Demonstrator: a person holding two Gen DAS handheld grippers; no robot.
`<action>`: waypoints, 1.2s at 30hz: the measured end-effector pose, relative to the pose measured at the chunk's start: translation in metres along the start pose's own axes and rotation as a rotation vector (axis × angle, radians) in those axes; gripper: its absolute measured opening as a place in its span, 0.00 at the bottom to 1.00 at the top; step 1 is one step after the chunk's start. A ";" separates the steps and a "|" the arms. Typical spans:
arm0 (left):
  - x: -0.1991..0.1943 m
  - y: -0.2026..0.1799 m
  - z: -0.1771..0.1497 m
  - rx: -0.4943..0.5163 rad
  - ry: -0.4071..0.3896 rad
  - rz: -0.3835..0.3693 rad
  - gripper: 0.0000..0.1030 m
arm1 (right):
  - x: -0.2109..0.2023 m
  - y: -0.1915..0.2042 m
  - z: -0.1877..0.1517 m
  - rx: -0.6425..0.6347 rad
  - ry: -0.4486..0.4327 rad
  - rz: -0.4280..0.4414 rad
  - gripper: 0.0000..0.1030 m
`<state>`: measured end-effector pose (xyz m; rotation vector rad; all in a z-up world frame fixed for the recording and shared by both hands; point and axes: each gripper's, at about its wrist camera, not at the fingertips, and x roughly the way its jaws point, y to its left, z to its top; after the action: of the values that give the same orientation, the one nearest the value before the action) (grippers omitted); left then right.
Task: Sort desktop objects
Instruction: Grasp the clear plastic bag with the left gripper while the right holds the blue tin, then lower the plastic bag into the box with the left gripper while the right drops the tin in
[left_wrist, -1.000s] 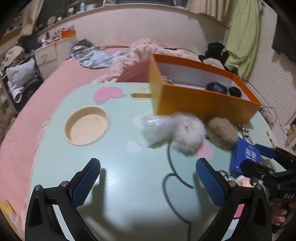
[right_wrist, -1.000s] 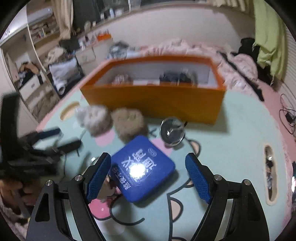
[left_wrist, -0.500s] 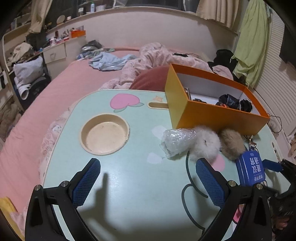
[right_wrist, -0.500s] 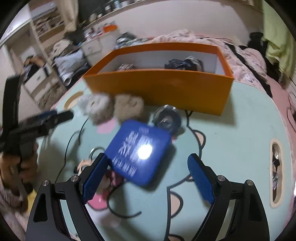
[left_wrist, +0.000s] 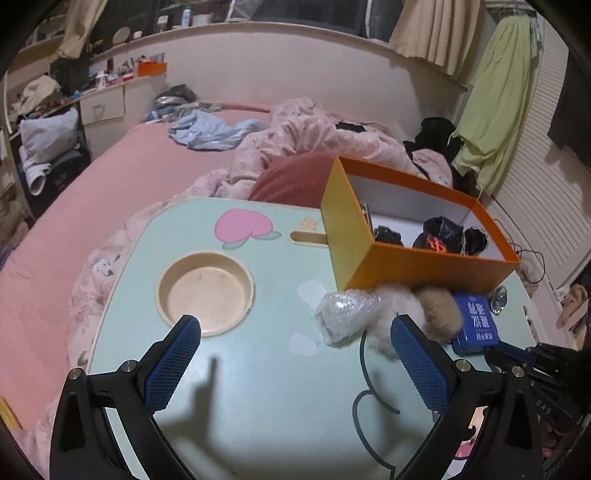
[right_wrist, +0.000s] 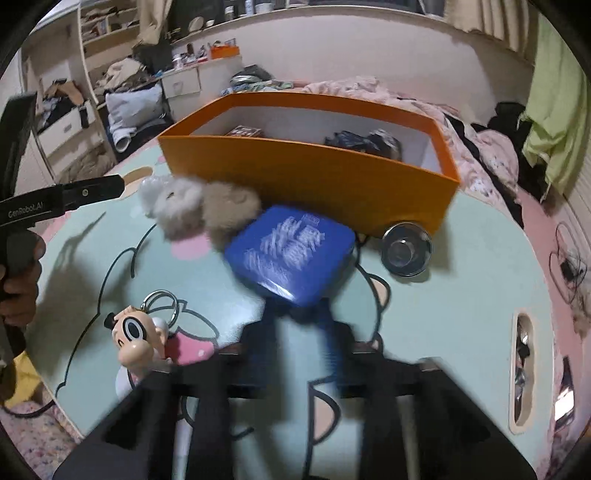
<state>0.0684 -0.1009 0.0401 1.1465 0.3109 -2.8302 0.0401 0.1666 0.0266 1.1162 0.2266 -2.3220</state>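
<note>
A blue tin (right_wrist: 291, 251) with white lettering is pinched at its near edge by my right gripper (right_wrist: 297, 310), whose blurred fingers are closed on it above the mint table (right_wrist: 461, 295). The tin also shows in the left wrist view (left_wrist: 476, 325). My left gripper (left_wrist: 295, 358) is open and empty over the table. An orange box (right_wrist: 306, 173) stands behind the tin and shows in the left wrist view (left_wrist: 424, 266). A white pom-pom (right_wrist: 177, 206) and a tan pom-pom (right_wrist: 229, 210) lie before the box. A crumpled plastic bag (left_wrist: 343, 314) lies beside them.
A cartoon-face keychain (right_wrist: 136, 339) lies at the table's near left. A round metal cup (right_wrist: 406, 247) sits right of the tin. A round recess (left_wrist: 207, 291) is sunk in the table's left. A pink bed (left_wrist: 110, 192) surrounds the table.
My right gripper has closed on the blue tin, which has moved toward the orange box. My left gripper has pulled back and up, still open.
</note>
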 end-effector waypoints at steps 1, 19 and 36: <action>0.000 -0.001 0.001 0.009 -0.006 0.001 1.00 | -0.002 -0.004 -0.001 0.019 -0.006 0.011 0.09; 0.049 -0.032 0.005 0.152 0.105 -0.026 0.32 | 0.019 0.002 0.021 0.086 -0.018 0.025 0.69; -0.007 -0.019 0.029 0.066 -0.028 -0.174 0.31 | -0.015 -0.028 0.009 0.212 -0.100 0.021 0.65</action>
<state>0.0509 -0.0882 0.0686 1.1434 0.3337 -3.0255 0.0259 0.1928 0.0416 1.0910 -0.0711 -2.4178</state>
